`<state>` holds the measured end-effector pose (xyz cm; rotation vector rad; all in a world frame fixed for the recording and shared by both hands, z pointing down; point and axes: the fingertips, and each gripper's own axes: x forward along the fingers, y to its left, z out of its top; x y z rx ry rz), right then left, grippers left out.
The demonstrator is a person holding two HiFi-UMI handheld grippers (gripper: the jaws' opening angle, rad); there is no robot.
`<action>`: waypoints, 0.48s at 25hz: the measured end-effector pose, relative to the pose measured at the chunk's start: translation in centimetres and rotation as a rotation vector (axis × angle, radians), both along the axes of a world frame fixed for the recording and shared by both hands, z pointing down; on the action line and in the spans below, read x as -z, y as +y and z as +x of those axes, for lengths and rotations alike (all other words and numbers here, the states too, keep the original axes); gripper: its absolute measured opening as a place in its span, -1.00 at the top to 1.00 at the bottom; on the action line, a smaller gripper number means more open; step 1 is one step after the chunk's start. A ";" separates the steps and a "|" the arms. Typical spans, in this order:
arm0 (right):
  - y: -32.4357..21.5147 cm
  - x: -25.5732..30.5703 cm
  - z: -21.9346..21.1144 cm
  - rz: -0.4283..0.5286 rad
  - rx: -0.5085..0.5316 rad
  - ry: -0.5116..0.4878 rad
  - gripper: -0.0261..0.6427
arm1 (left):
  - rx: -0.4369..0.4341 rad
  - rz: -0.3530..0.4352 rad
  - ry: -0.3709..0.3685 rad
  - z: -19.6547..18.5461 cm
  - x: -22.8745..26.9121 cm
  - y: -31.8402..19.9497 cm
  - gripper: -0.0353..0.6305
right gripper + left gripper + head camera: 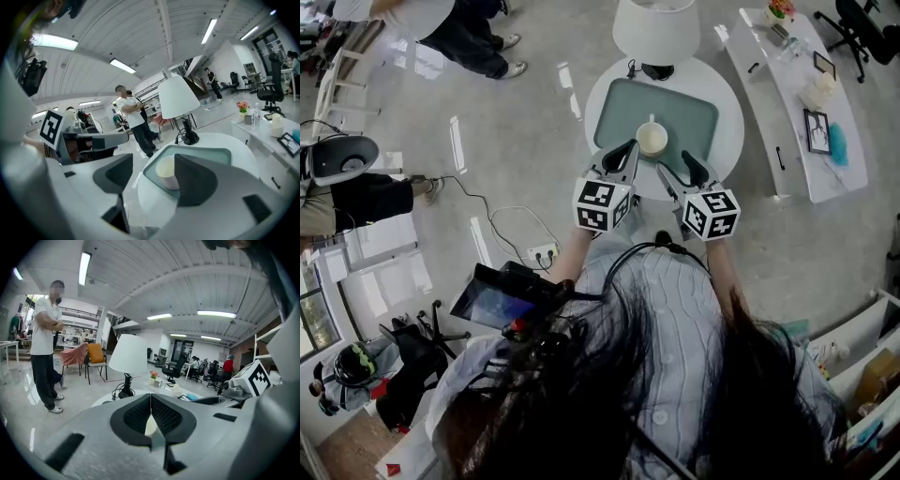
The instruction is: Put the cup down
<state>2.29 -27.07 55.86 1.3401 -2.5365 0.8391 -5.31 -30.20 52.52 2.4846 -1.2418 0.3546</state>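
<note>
Hair (581,403) is filling the head view's 6 o'clock edge, with a striped shirt (675,319) showing just beyond it. Past the shirt, both hands are reaching toward 12 o'clock.

Left claw (625,150) is sitting with its jaws together, tips meeting. In the left gripper view a pale sliver is showing through the gap under the tips, and I cannot tell what it is. Right claw (674,161) is standing with its jaws apart and nothing pressed between them. In the right gripper view the cup is showing in the gap, but beyond the pads and clear of them.

Cup (652,139) is standing upright on the tray (694,112), near the tray's 6 o'clock edge. The left claw is lying just beside the cup at its 8 o'clock, and the right claw is near it at its 5 o'clock. The green tray is resting on the round white tabletop (727,141).

Beyond the tray, at the tabletop's 12 o'clock rim, a lamp (656,28) with a white shade is standing. Farther off, a long desk (787,112) is running along at 2 o'clock, and a person (469,33) is standing on the floor at 11 o'clock.
</note>
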 end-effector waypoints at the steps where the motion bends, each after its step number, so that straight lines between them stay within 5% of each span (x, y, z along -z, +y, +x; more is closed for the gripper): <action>1: 0.3 0.2 0.4 0.004 0.003 0.001 0.06 | 0.002 0.005 0.002 0.4 0.2 0.3 0.85; 12: 3.8 1.5 2.7 0.030 0.064 -0.015 0.16 | 0.093 0.038 -0.007 2.2 1.6 5.0 0.85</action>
